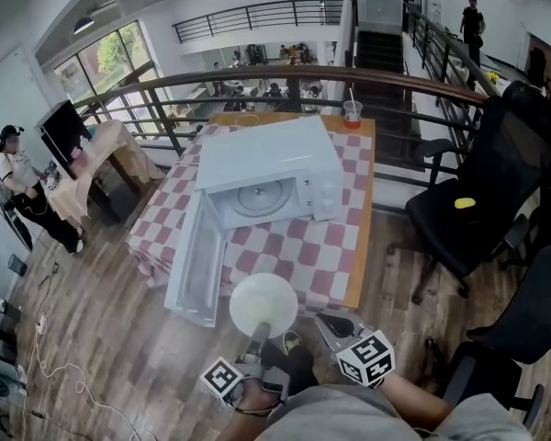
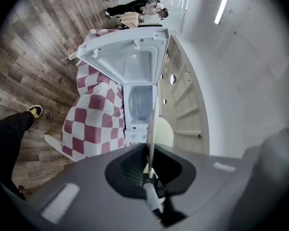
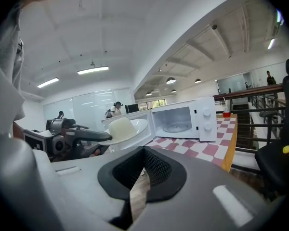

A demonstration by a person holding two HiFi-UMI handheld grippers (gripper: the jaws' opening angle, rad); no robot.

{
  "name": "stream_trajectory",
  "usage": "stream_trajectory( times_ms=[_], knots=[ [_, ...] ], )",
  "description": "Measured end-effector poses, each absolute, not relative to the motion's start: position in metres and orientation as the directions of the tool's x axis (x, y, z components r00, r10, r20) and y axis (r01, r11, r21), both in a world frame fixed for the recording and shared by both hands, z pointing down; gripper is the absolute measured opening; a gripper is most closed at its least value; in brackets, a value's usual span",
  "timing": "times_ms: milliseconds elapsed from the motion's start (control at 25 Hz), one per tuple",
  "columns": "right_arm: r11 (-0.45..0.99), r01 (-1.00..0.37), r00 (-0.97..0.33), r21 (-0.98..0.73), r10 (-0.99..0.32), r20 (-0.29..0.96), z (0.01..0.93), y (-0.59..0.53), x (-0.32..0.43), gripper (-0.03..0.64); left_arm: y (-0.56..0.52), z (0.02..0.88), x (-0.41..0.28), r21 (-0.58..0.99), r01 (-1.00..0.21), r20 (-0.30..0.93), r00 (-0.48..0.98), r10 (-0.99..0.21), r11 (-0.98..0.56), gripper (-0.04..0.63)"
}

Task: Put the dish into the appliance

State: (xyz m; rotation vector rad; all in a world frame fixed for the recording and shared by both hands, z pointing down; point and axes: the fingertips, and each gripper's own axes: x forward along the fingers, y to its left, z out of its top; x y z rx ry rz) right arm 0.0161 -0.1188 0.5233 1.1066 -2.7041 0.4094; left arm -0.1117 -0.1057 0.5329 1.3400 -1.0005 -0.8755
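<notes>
1. Dish (image 1: 264, 303): pale and round, lower centre of the head view. It is held level just off the near edge of the checked table (image 1: 354, 274), near the swung-open door (image 1: 195, 260) of the white microwave (image 1: 271, 168).
2. My left gripper (image 1: 259, 331): bottom centre, pointing level toward the microwave, with my jaws clamped on the dish's near rim. In the left gripper view the dish (image 2: 151, 129) stands edge-on at centre, so my hand is rolled onto its side.
3. My right gripper (image 1: 333, 325): just right of the left one, tipped slightly downward toward the table. Its jaw tips are together, with nothing between them.
4. Microwave cavity: open toward me, turntable visible.
</notes>
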Motion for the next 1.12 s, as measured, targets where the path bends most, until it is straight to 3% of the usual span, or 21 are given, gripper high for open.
stream_trajectory(
  times_ms=[1120],
  knots=[
    [0.646, -0.733, -0.674, -0.213, -0.647, 0.357, 0.539, -0.321, -0.025, 0.0, -0.332, 0.55, -0.151, 0.991, -0.054, 0.132, 0.377, -0.917, 0.12, 0.028]
  ],
)
